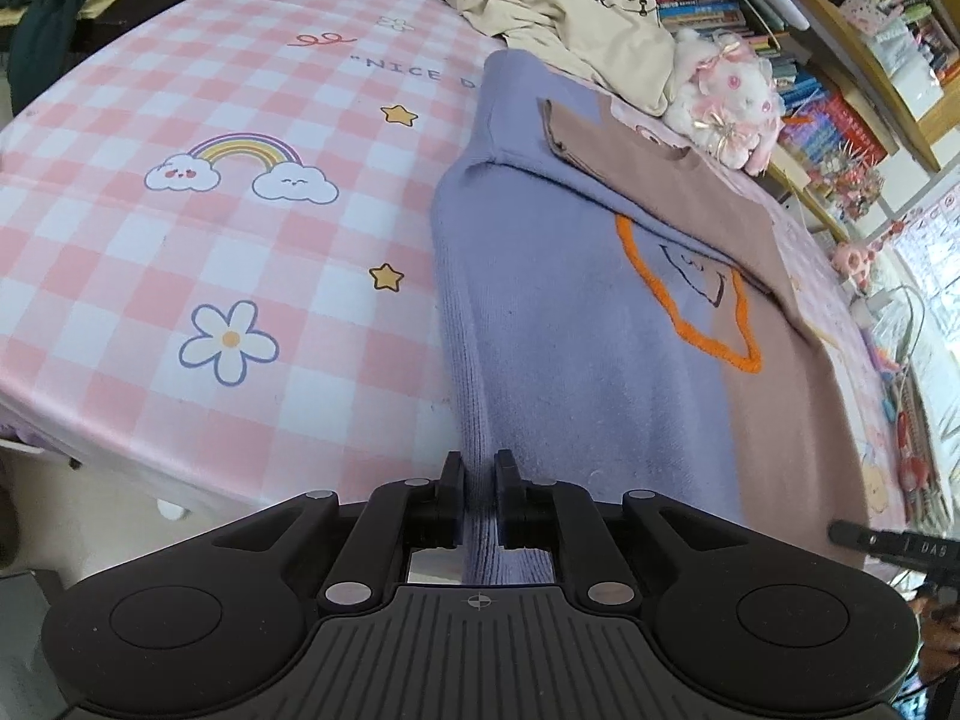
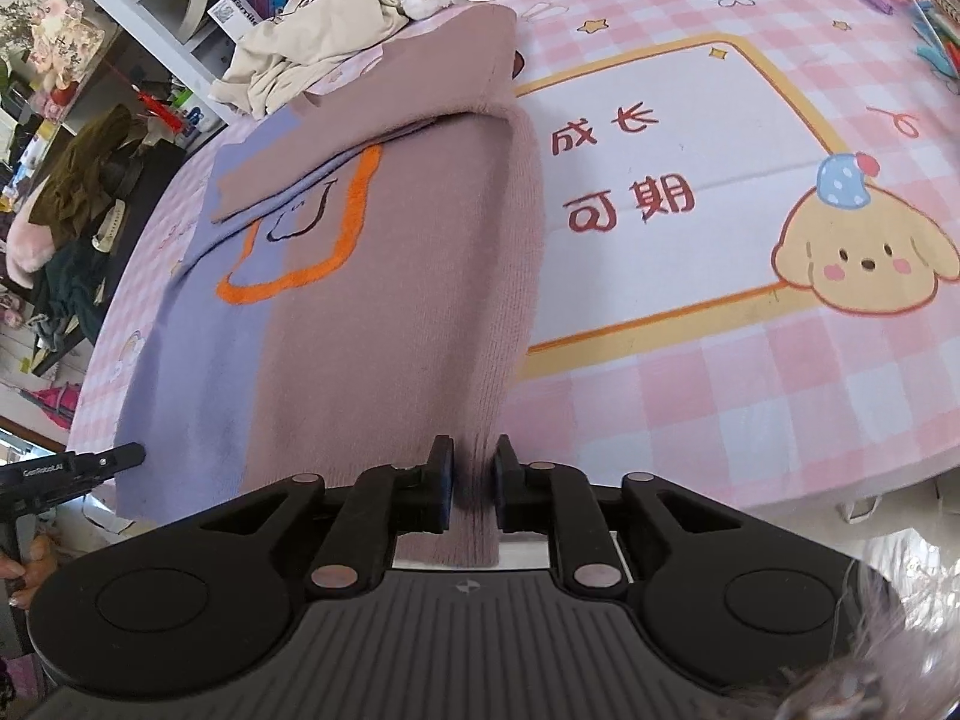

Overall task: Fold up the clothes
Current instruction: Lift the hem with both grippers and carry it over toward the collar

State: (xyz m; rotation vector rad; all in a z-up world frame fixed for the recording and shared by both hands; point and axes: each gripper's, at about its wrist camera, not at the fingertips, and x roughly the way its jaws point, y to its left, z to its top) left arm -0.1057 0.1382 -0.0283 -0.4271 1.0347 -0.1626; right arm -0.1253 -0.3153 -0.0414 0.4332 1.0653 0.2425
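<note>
A knitted sweater (image 1: 570,330), lilac on one half and dusty brown on the other with an orange outlined motif, lies on the pink checked table cover (image 1: 210,252); its sleeves are folded in over the body. My left gripper (image 1: 480,468) is at the near hem on the lilac side edge, its jaws narrow and the ribbed fabric pinched between the pads. In the right wrist view the sweater (image 2: 372,312) runs away from my right gripper (image 2: 473,456), which pinches the brown ribbed edge at the near hem in the same way. Each view shows the other gripper's fingers (image 1: 858,535) (image 2: 120,456) at its side edge.
A crumpled cream garment (image 1: 570,6) and a white and pink plush toy (image 1: 726,96) lie just beyond the sweater's far end. A bookshelf (image 1: 840,30) stands behind them. Pens and markers (image 2: 936,18) sit at the far right. The table's front edge (image 1: 180,480) is close below the grippers.
</note>
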